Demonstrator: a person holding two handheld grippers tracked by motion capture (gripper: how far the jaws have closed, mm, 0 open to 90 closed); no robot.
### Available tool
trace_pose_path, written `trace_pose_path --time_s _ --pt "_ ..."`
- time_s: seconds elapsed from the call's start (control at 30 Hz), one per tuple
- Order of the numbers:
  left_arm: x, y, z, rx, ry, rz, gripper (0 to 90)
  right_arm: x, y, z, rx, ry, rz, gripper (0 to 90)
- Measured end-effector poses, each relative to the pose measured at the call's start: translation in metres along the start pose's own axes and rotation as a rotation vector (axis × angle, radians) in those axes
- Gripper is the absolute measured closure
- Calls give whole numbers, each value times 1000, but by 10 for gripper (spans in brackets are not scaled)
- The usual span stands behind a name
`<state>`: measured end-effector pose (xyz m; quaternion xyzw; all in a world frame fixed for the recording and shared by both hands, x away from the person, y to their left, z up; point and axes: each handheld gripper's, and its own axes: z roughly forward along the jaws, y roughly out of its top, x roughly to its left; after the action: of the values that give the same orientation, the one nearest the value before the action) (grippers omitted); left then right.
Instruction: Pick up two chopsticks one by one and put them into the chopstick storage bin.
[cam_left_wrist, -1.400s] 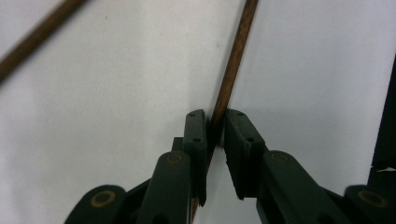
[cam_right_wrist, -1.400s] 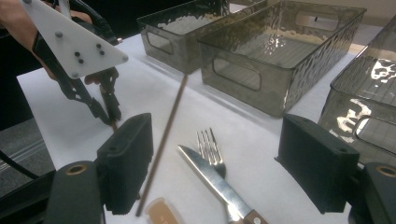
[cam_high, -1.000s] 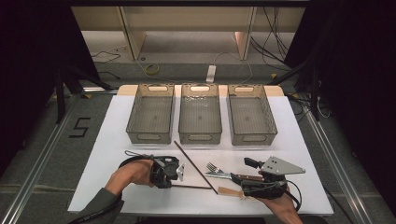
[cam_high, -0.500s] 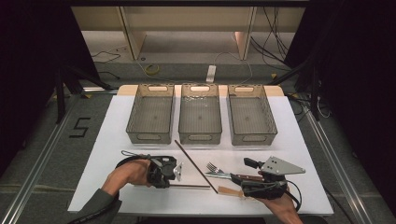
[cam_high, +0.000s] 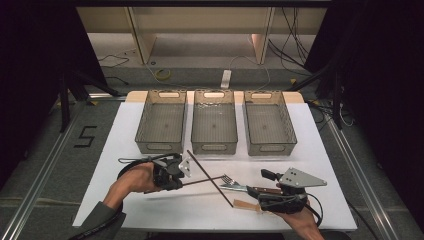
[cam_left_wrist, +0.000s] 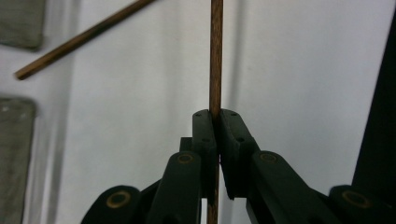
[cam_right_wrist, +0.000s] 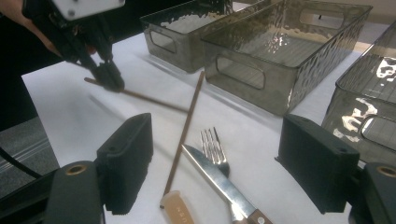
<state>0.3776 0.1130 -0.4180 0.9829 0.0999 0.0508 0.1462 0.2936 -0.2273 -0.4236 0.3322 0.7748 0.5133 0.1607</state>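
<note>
While rt gripper (cam_high: 260, 192) sat open, unmoved, left gripper (cam_high: 186, 181), clamped on chopstick (cam_high: 202, 181), had lifted it off table (cam_high: 150, 210).

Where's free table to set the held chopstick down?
Bare white table left of the left bin, and the front edge below the left hand-held gripper. Crowded at centre-right: second chopstick, fork, knife.

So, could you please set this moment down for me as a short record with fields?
left gripper: shut on one chopstick, lifted off the table
second chopstick: lies on the white table, crossing under the held one
right gripper: open, jaws on either side of the fork and knife
fork: flat on the table
knife: beside the fork, wooden handle
bins: three clear, side by side, empty
</note>
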Motion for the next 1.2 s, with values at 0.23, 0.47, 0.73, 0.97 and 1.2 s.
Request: trace_pose_path --time_s 0.23,0.47,0.73,0.97,1.2 --pt "13 0 -13 -76 87 -167 846 0 0 0 1 -2 2 269" --pt "27 -4 -27 -128 163 -295 845 0 -1 0 1 -1 6 268" --pt "44 -10 -42 -189 227 -383 846 0 -1 0 -3 -1 9 268" --pt "63 -11 -55 -231 280 -441 846 -1 -1 0 -1 -1 10 268" --pt "83 -7 -68 -248 333 -489 846 -1 -1 0 -2 2 11 268"
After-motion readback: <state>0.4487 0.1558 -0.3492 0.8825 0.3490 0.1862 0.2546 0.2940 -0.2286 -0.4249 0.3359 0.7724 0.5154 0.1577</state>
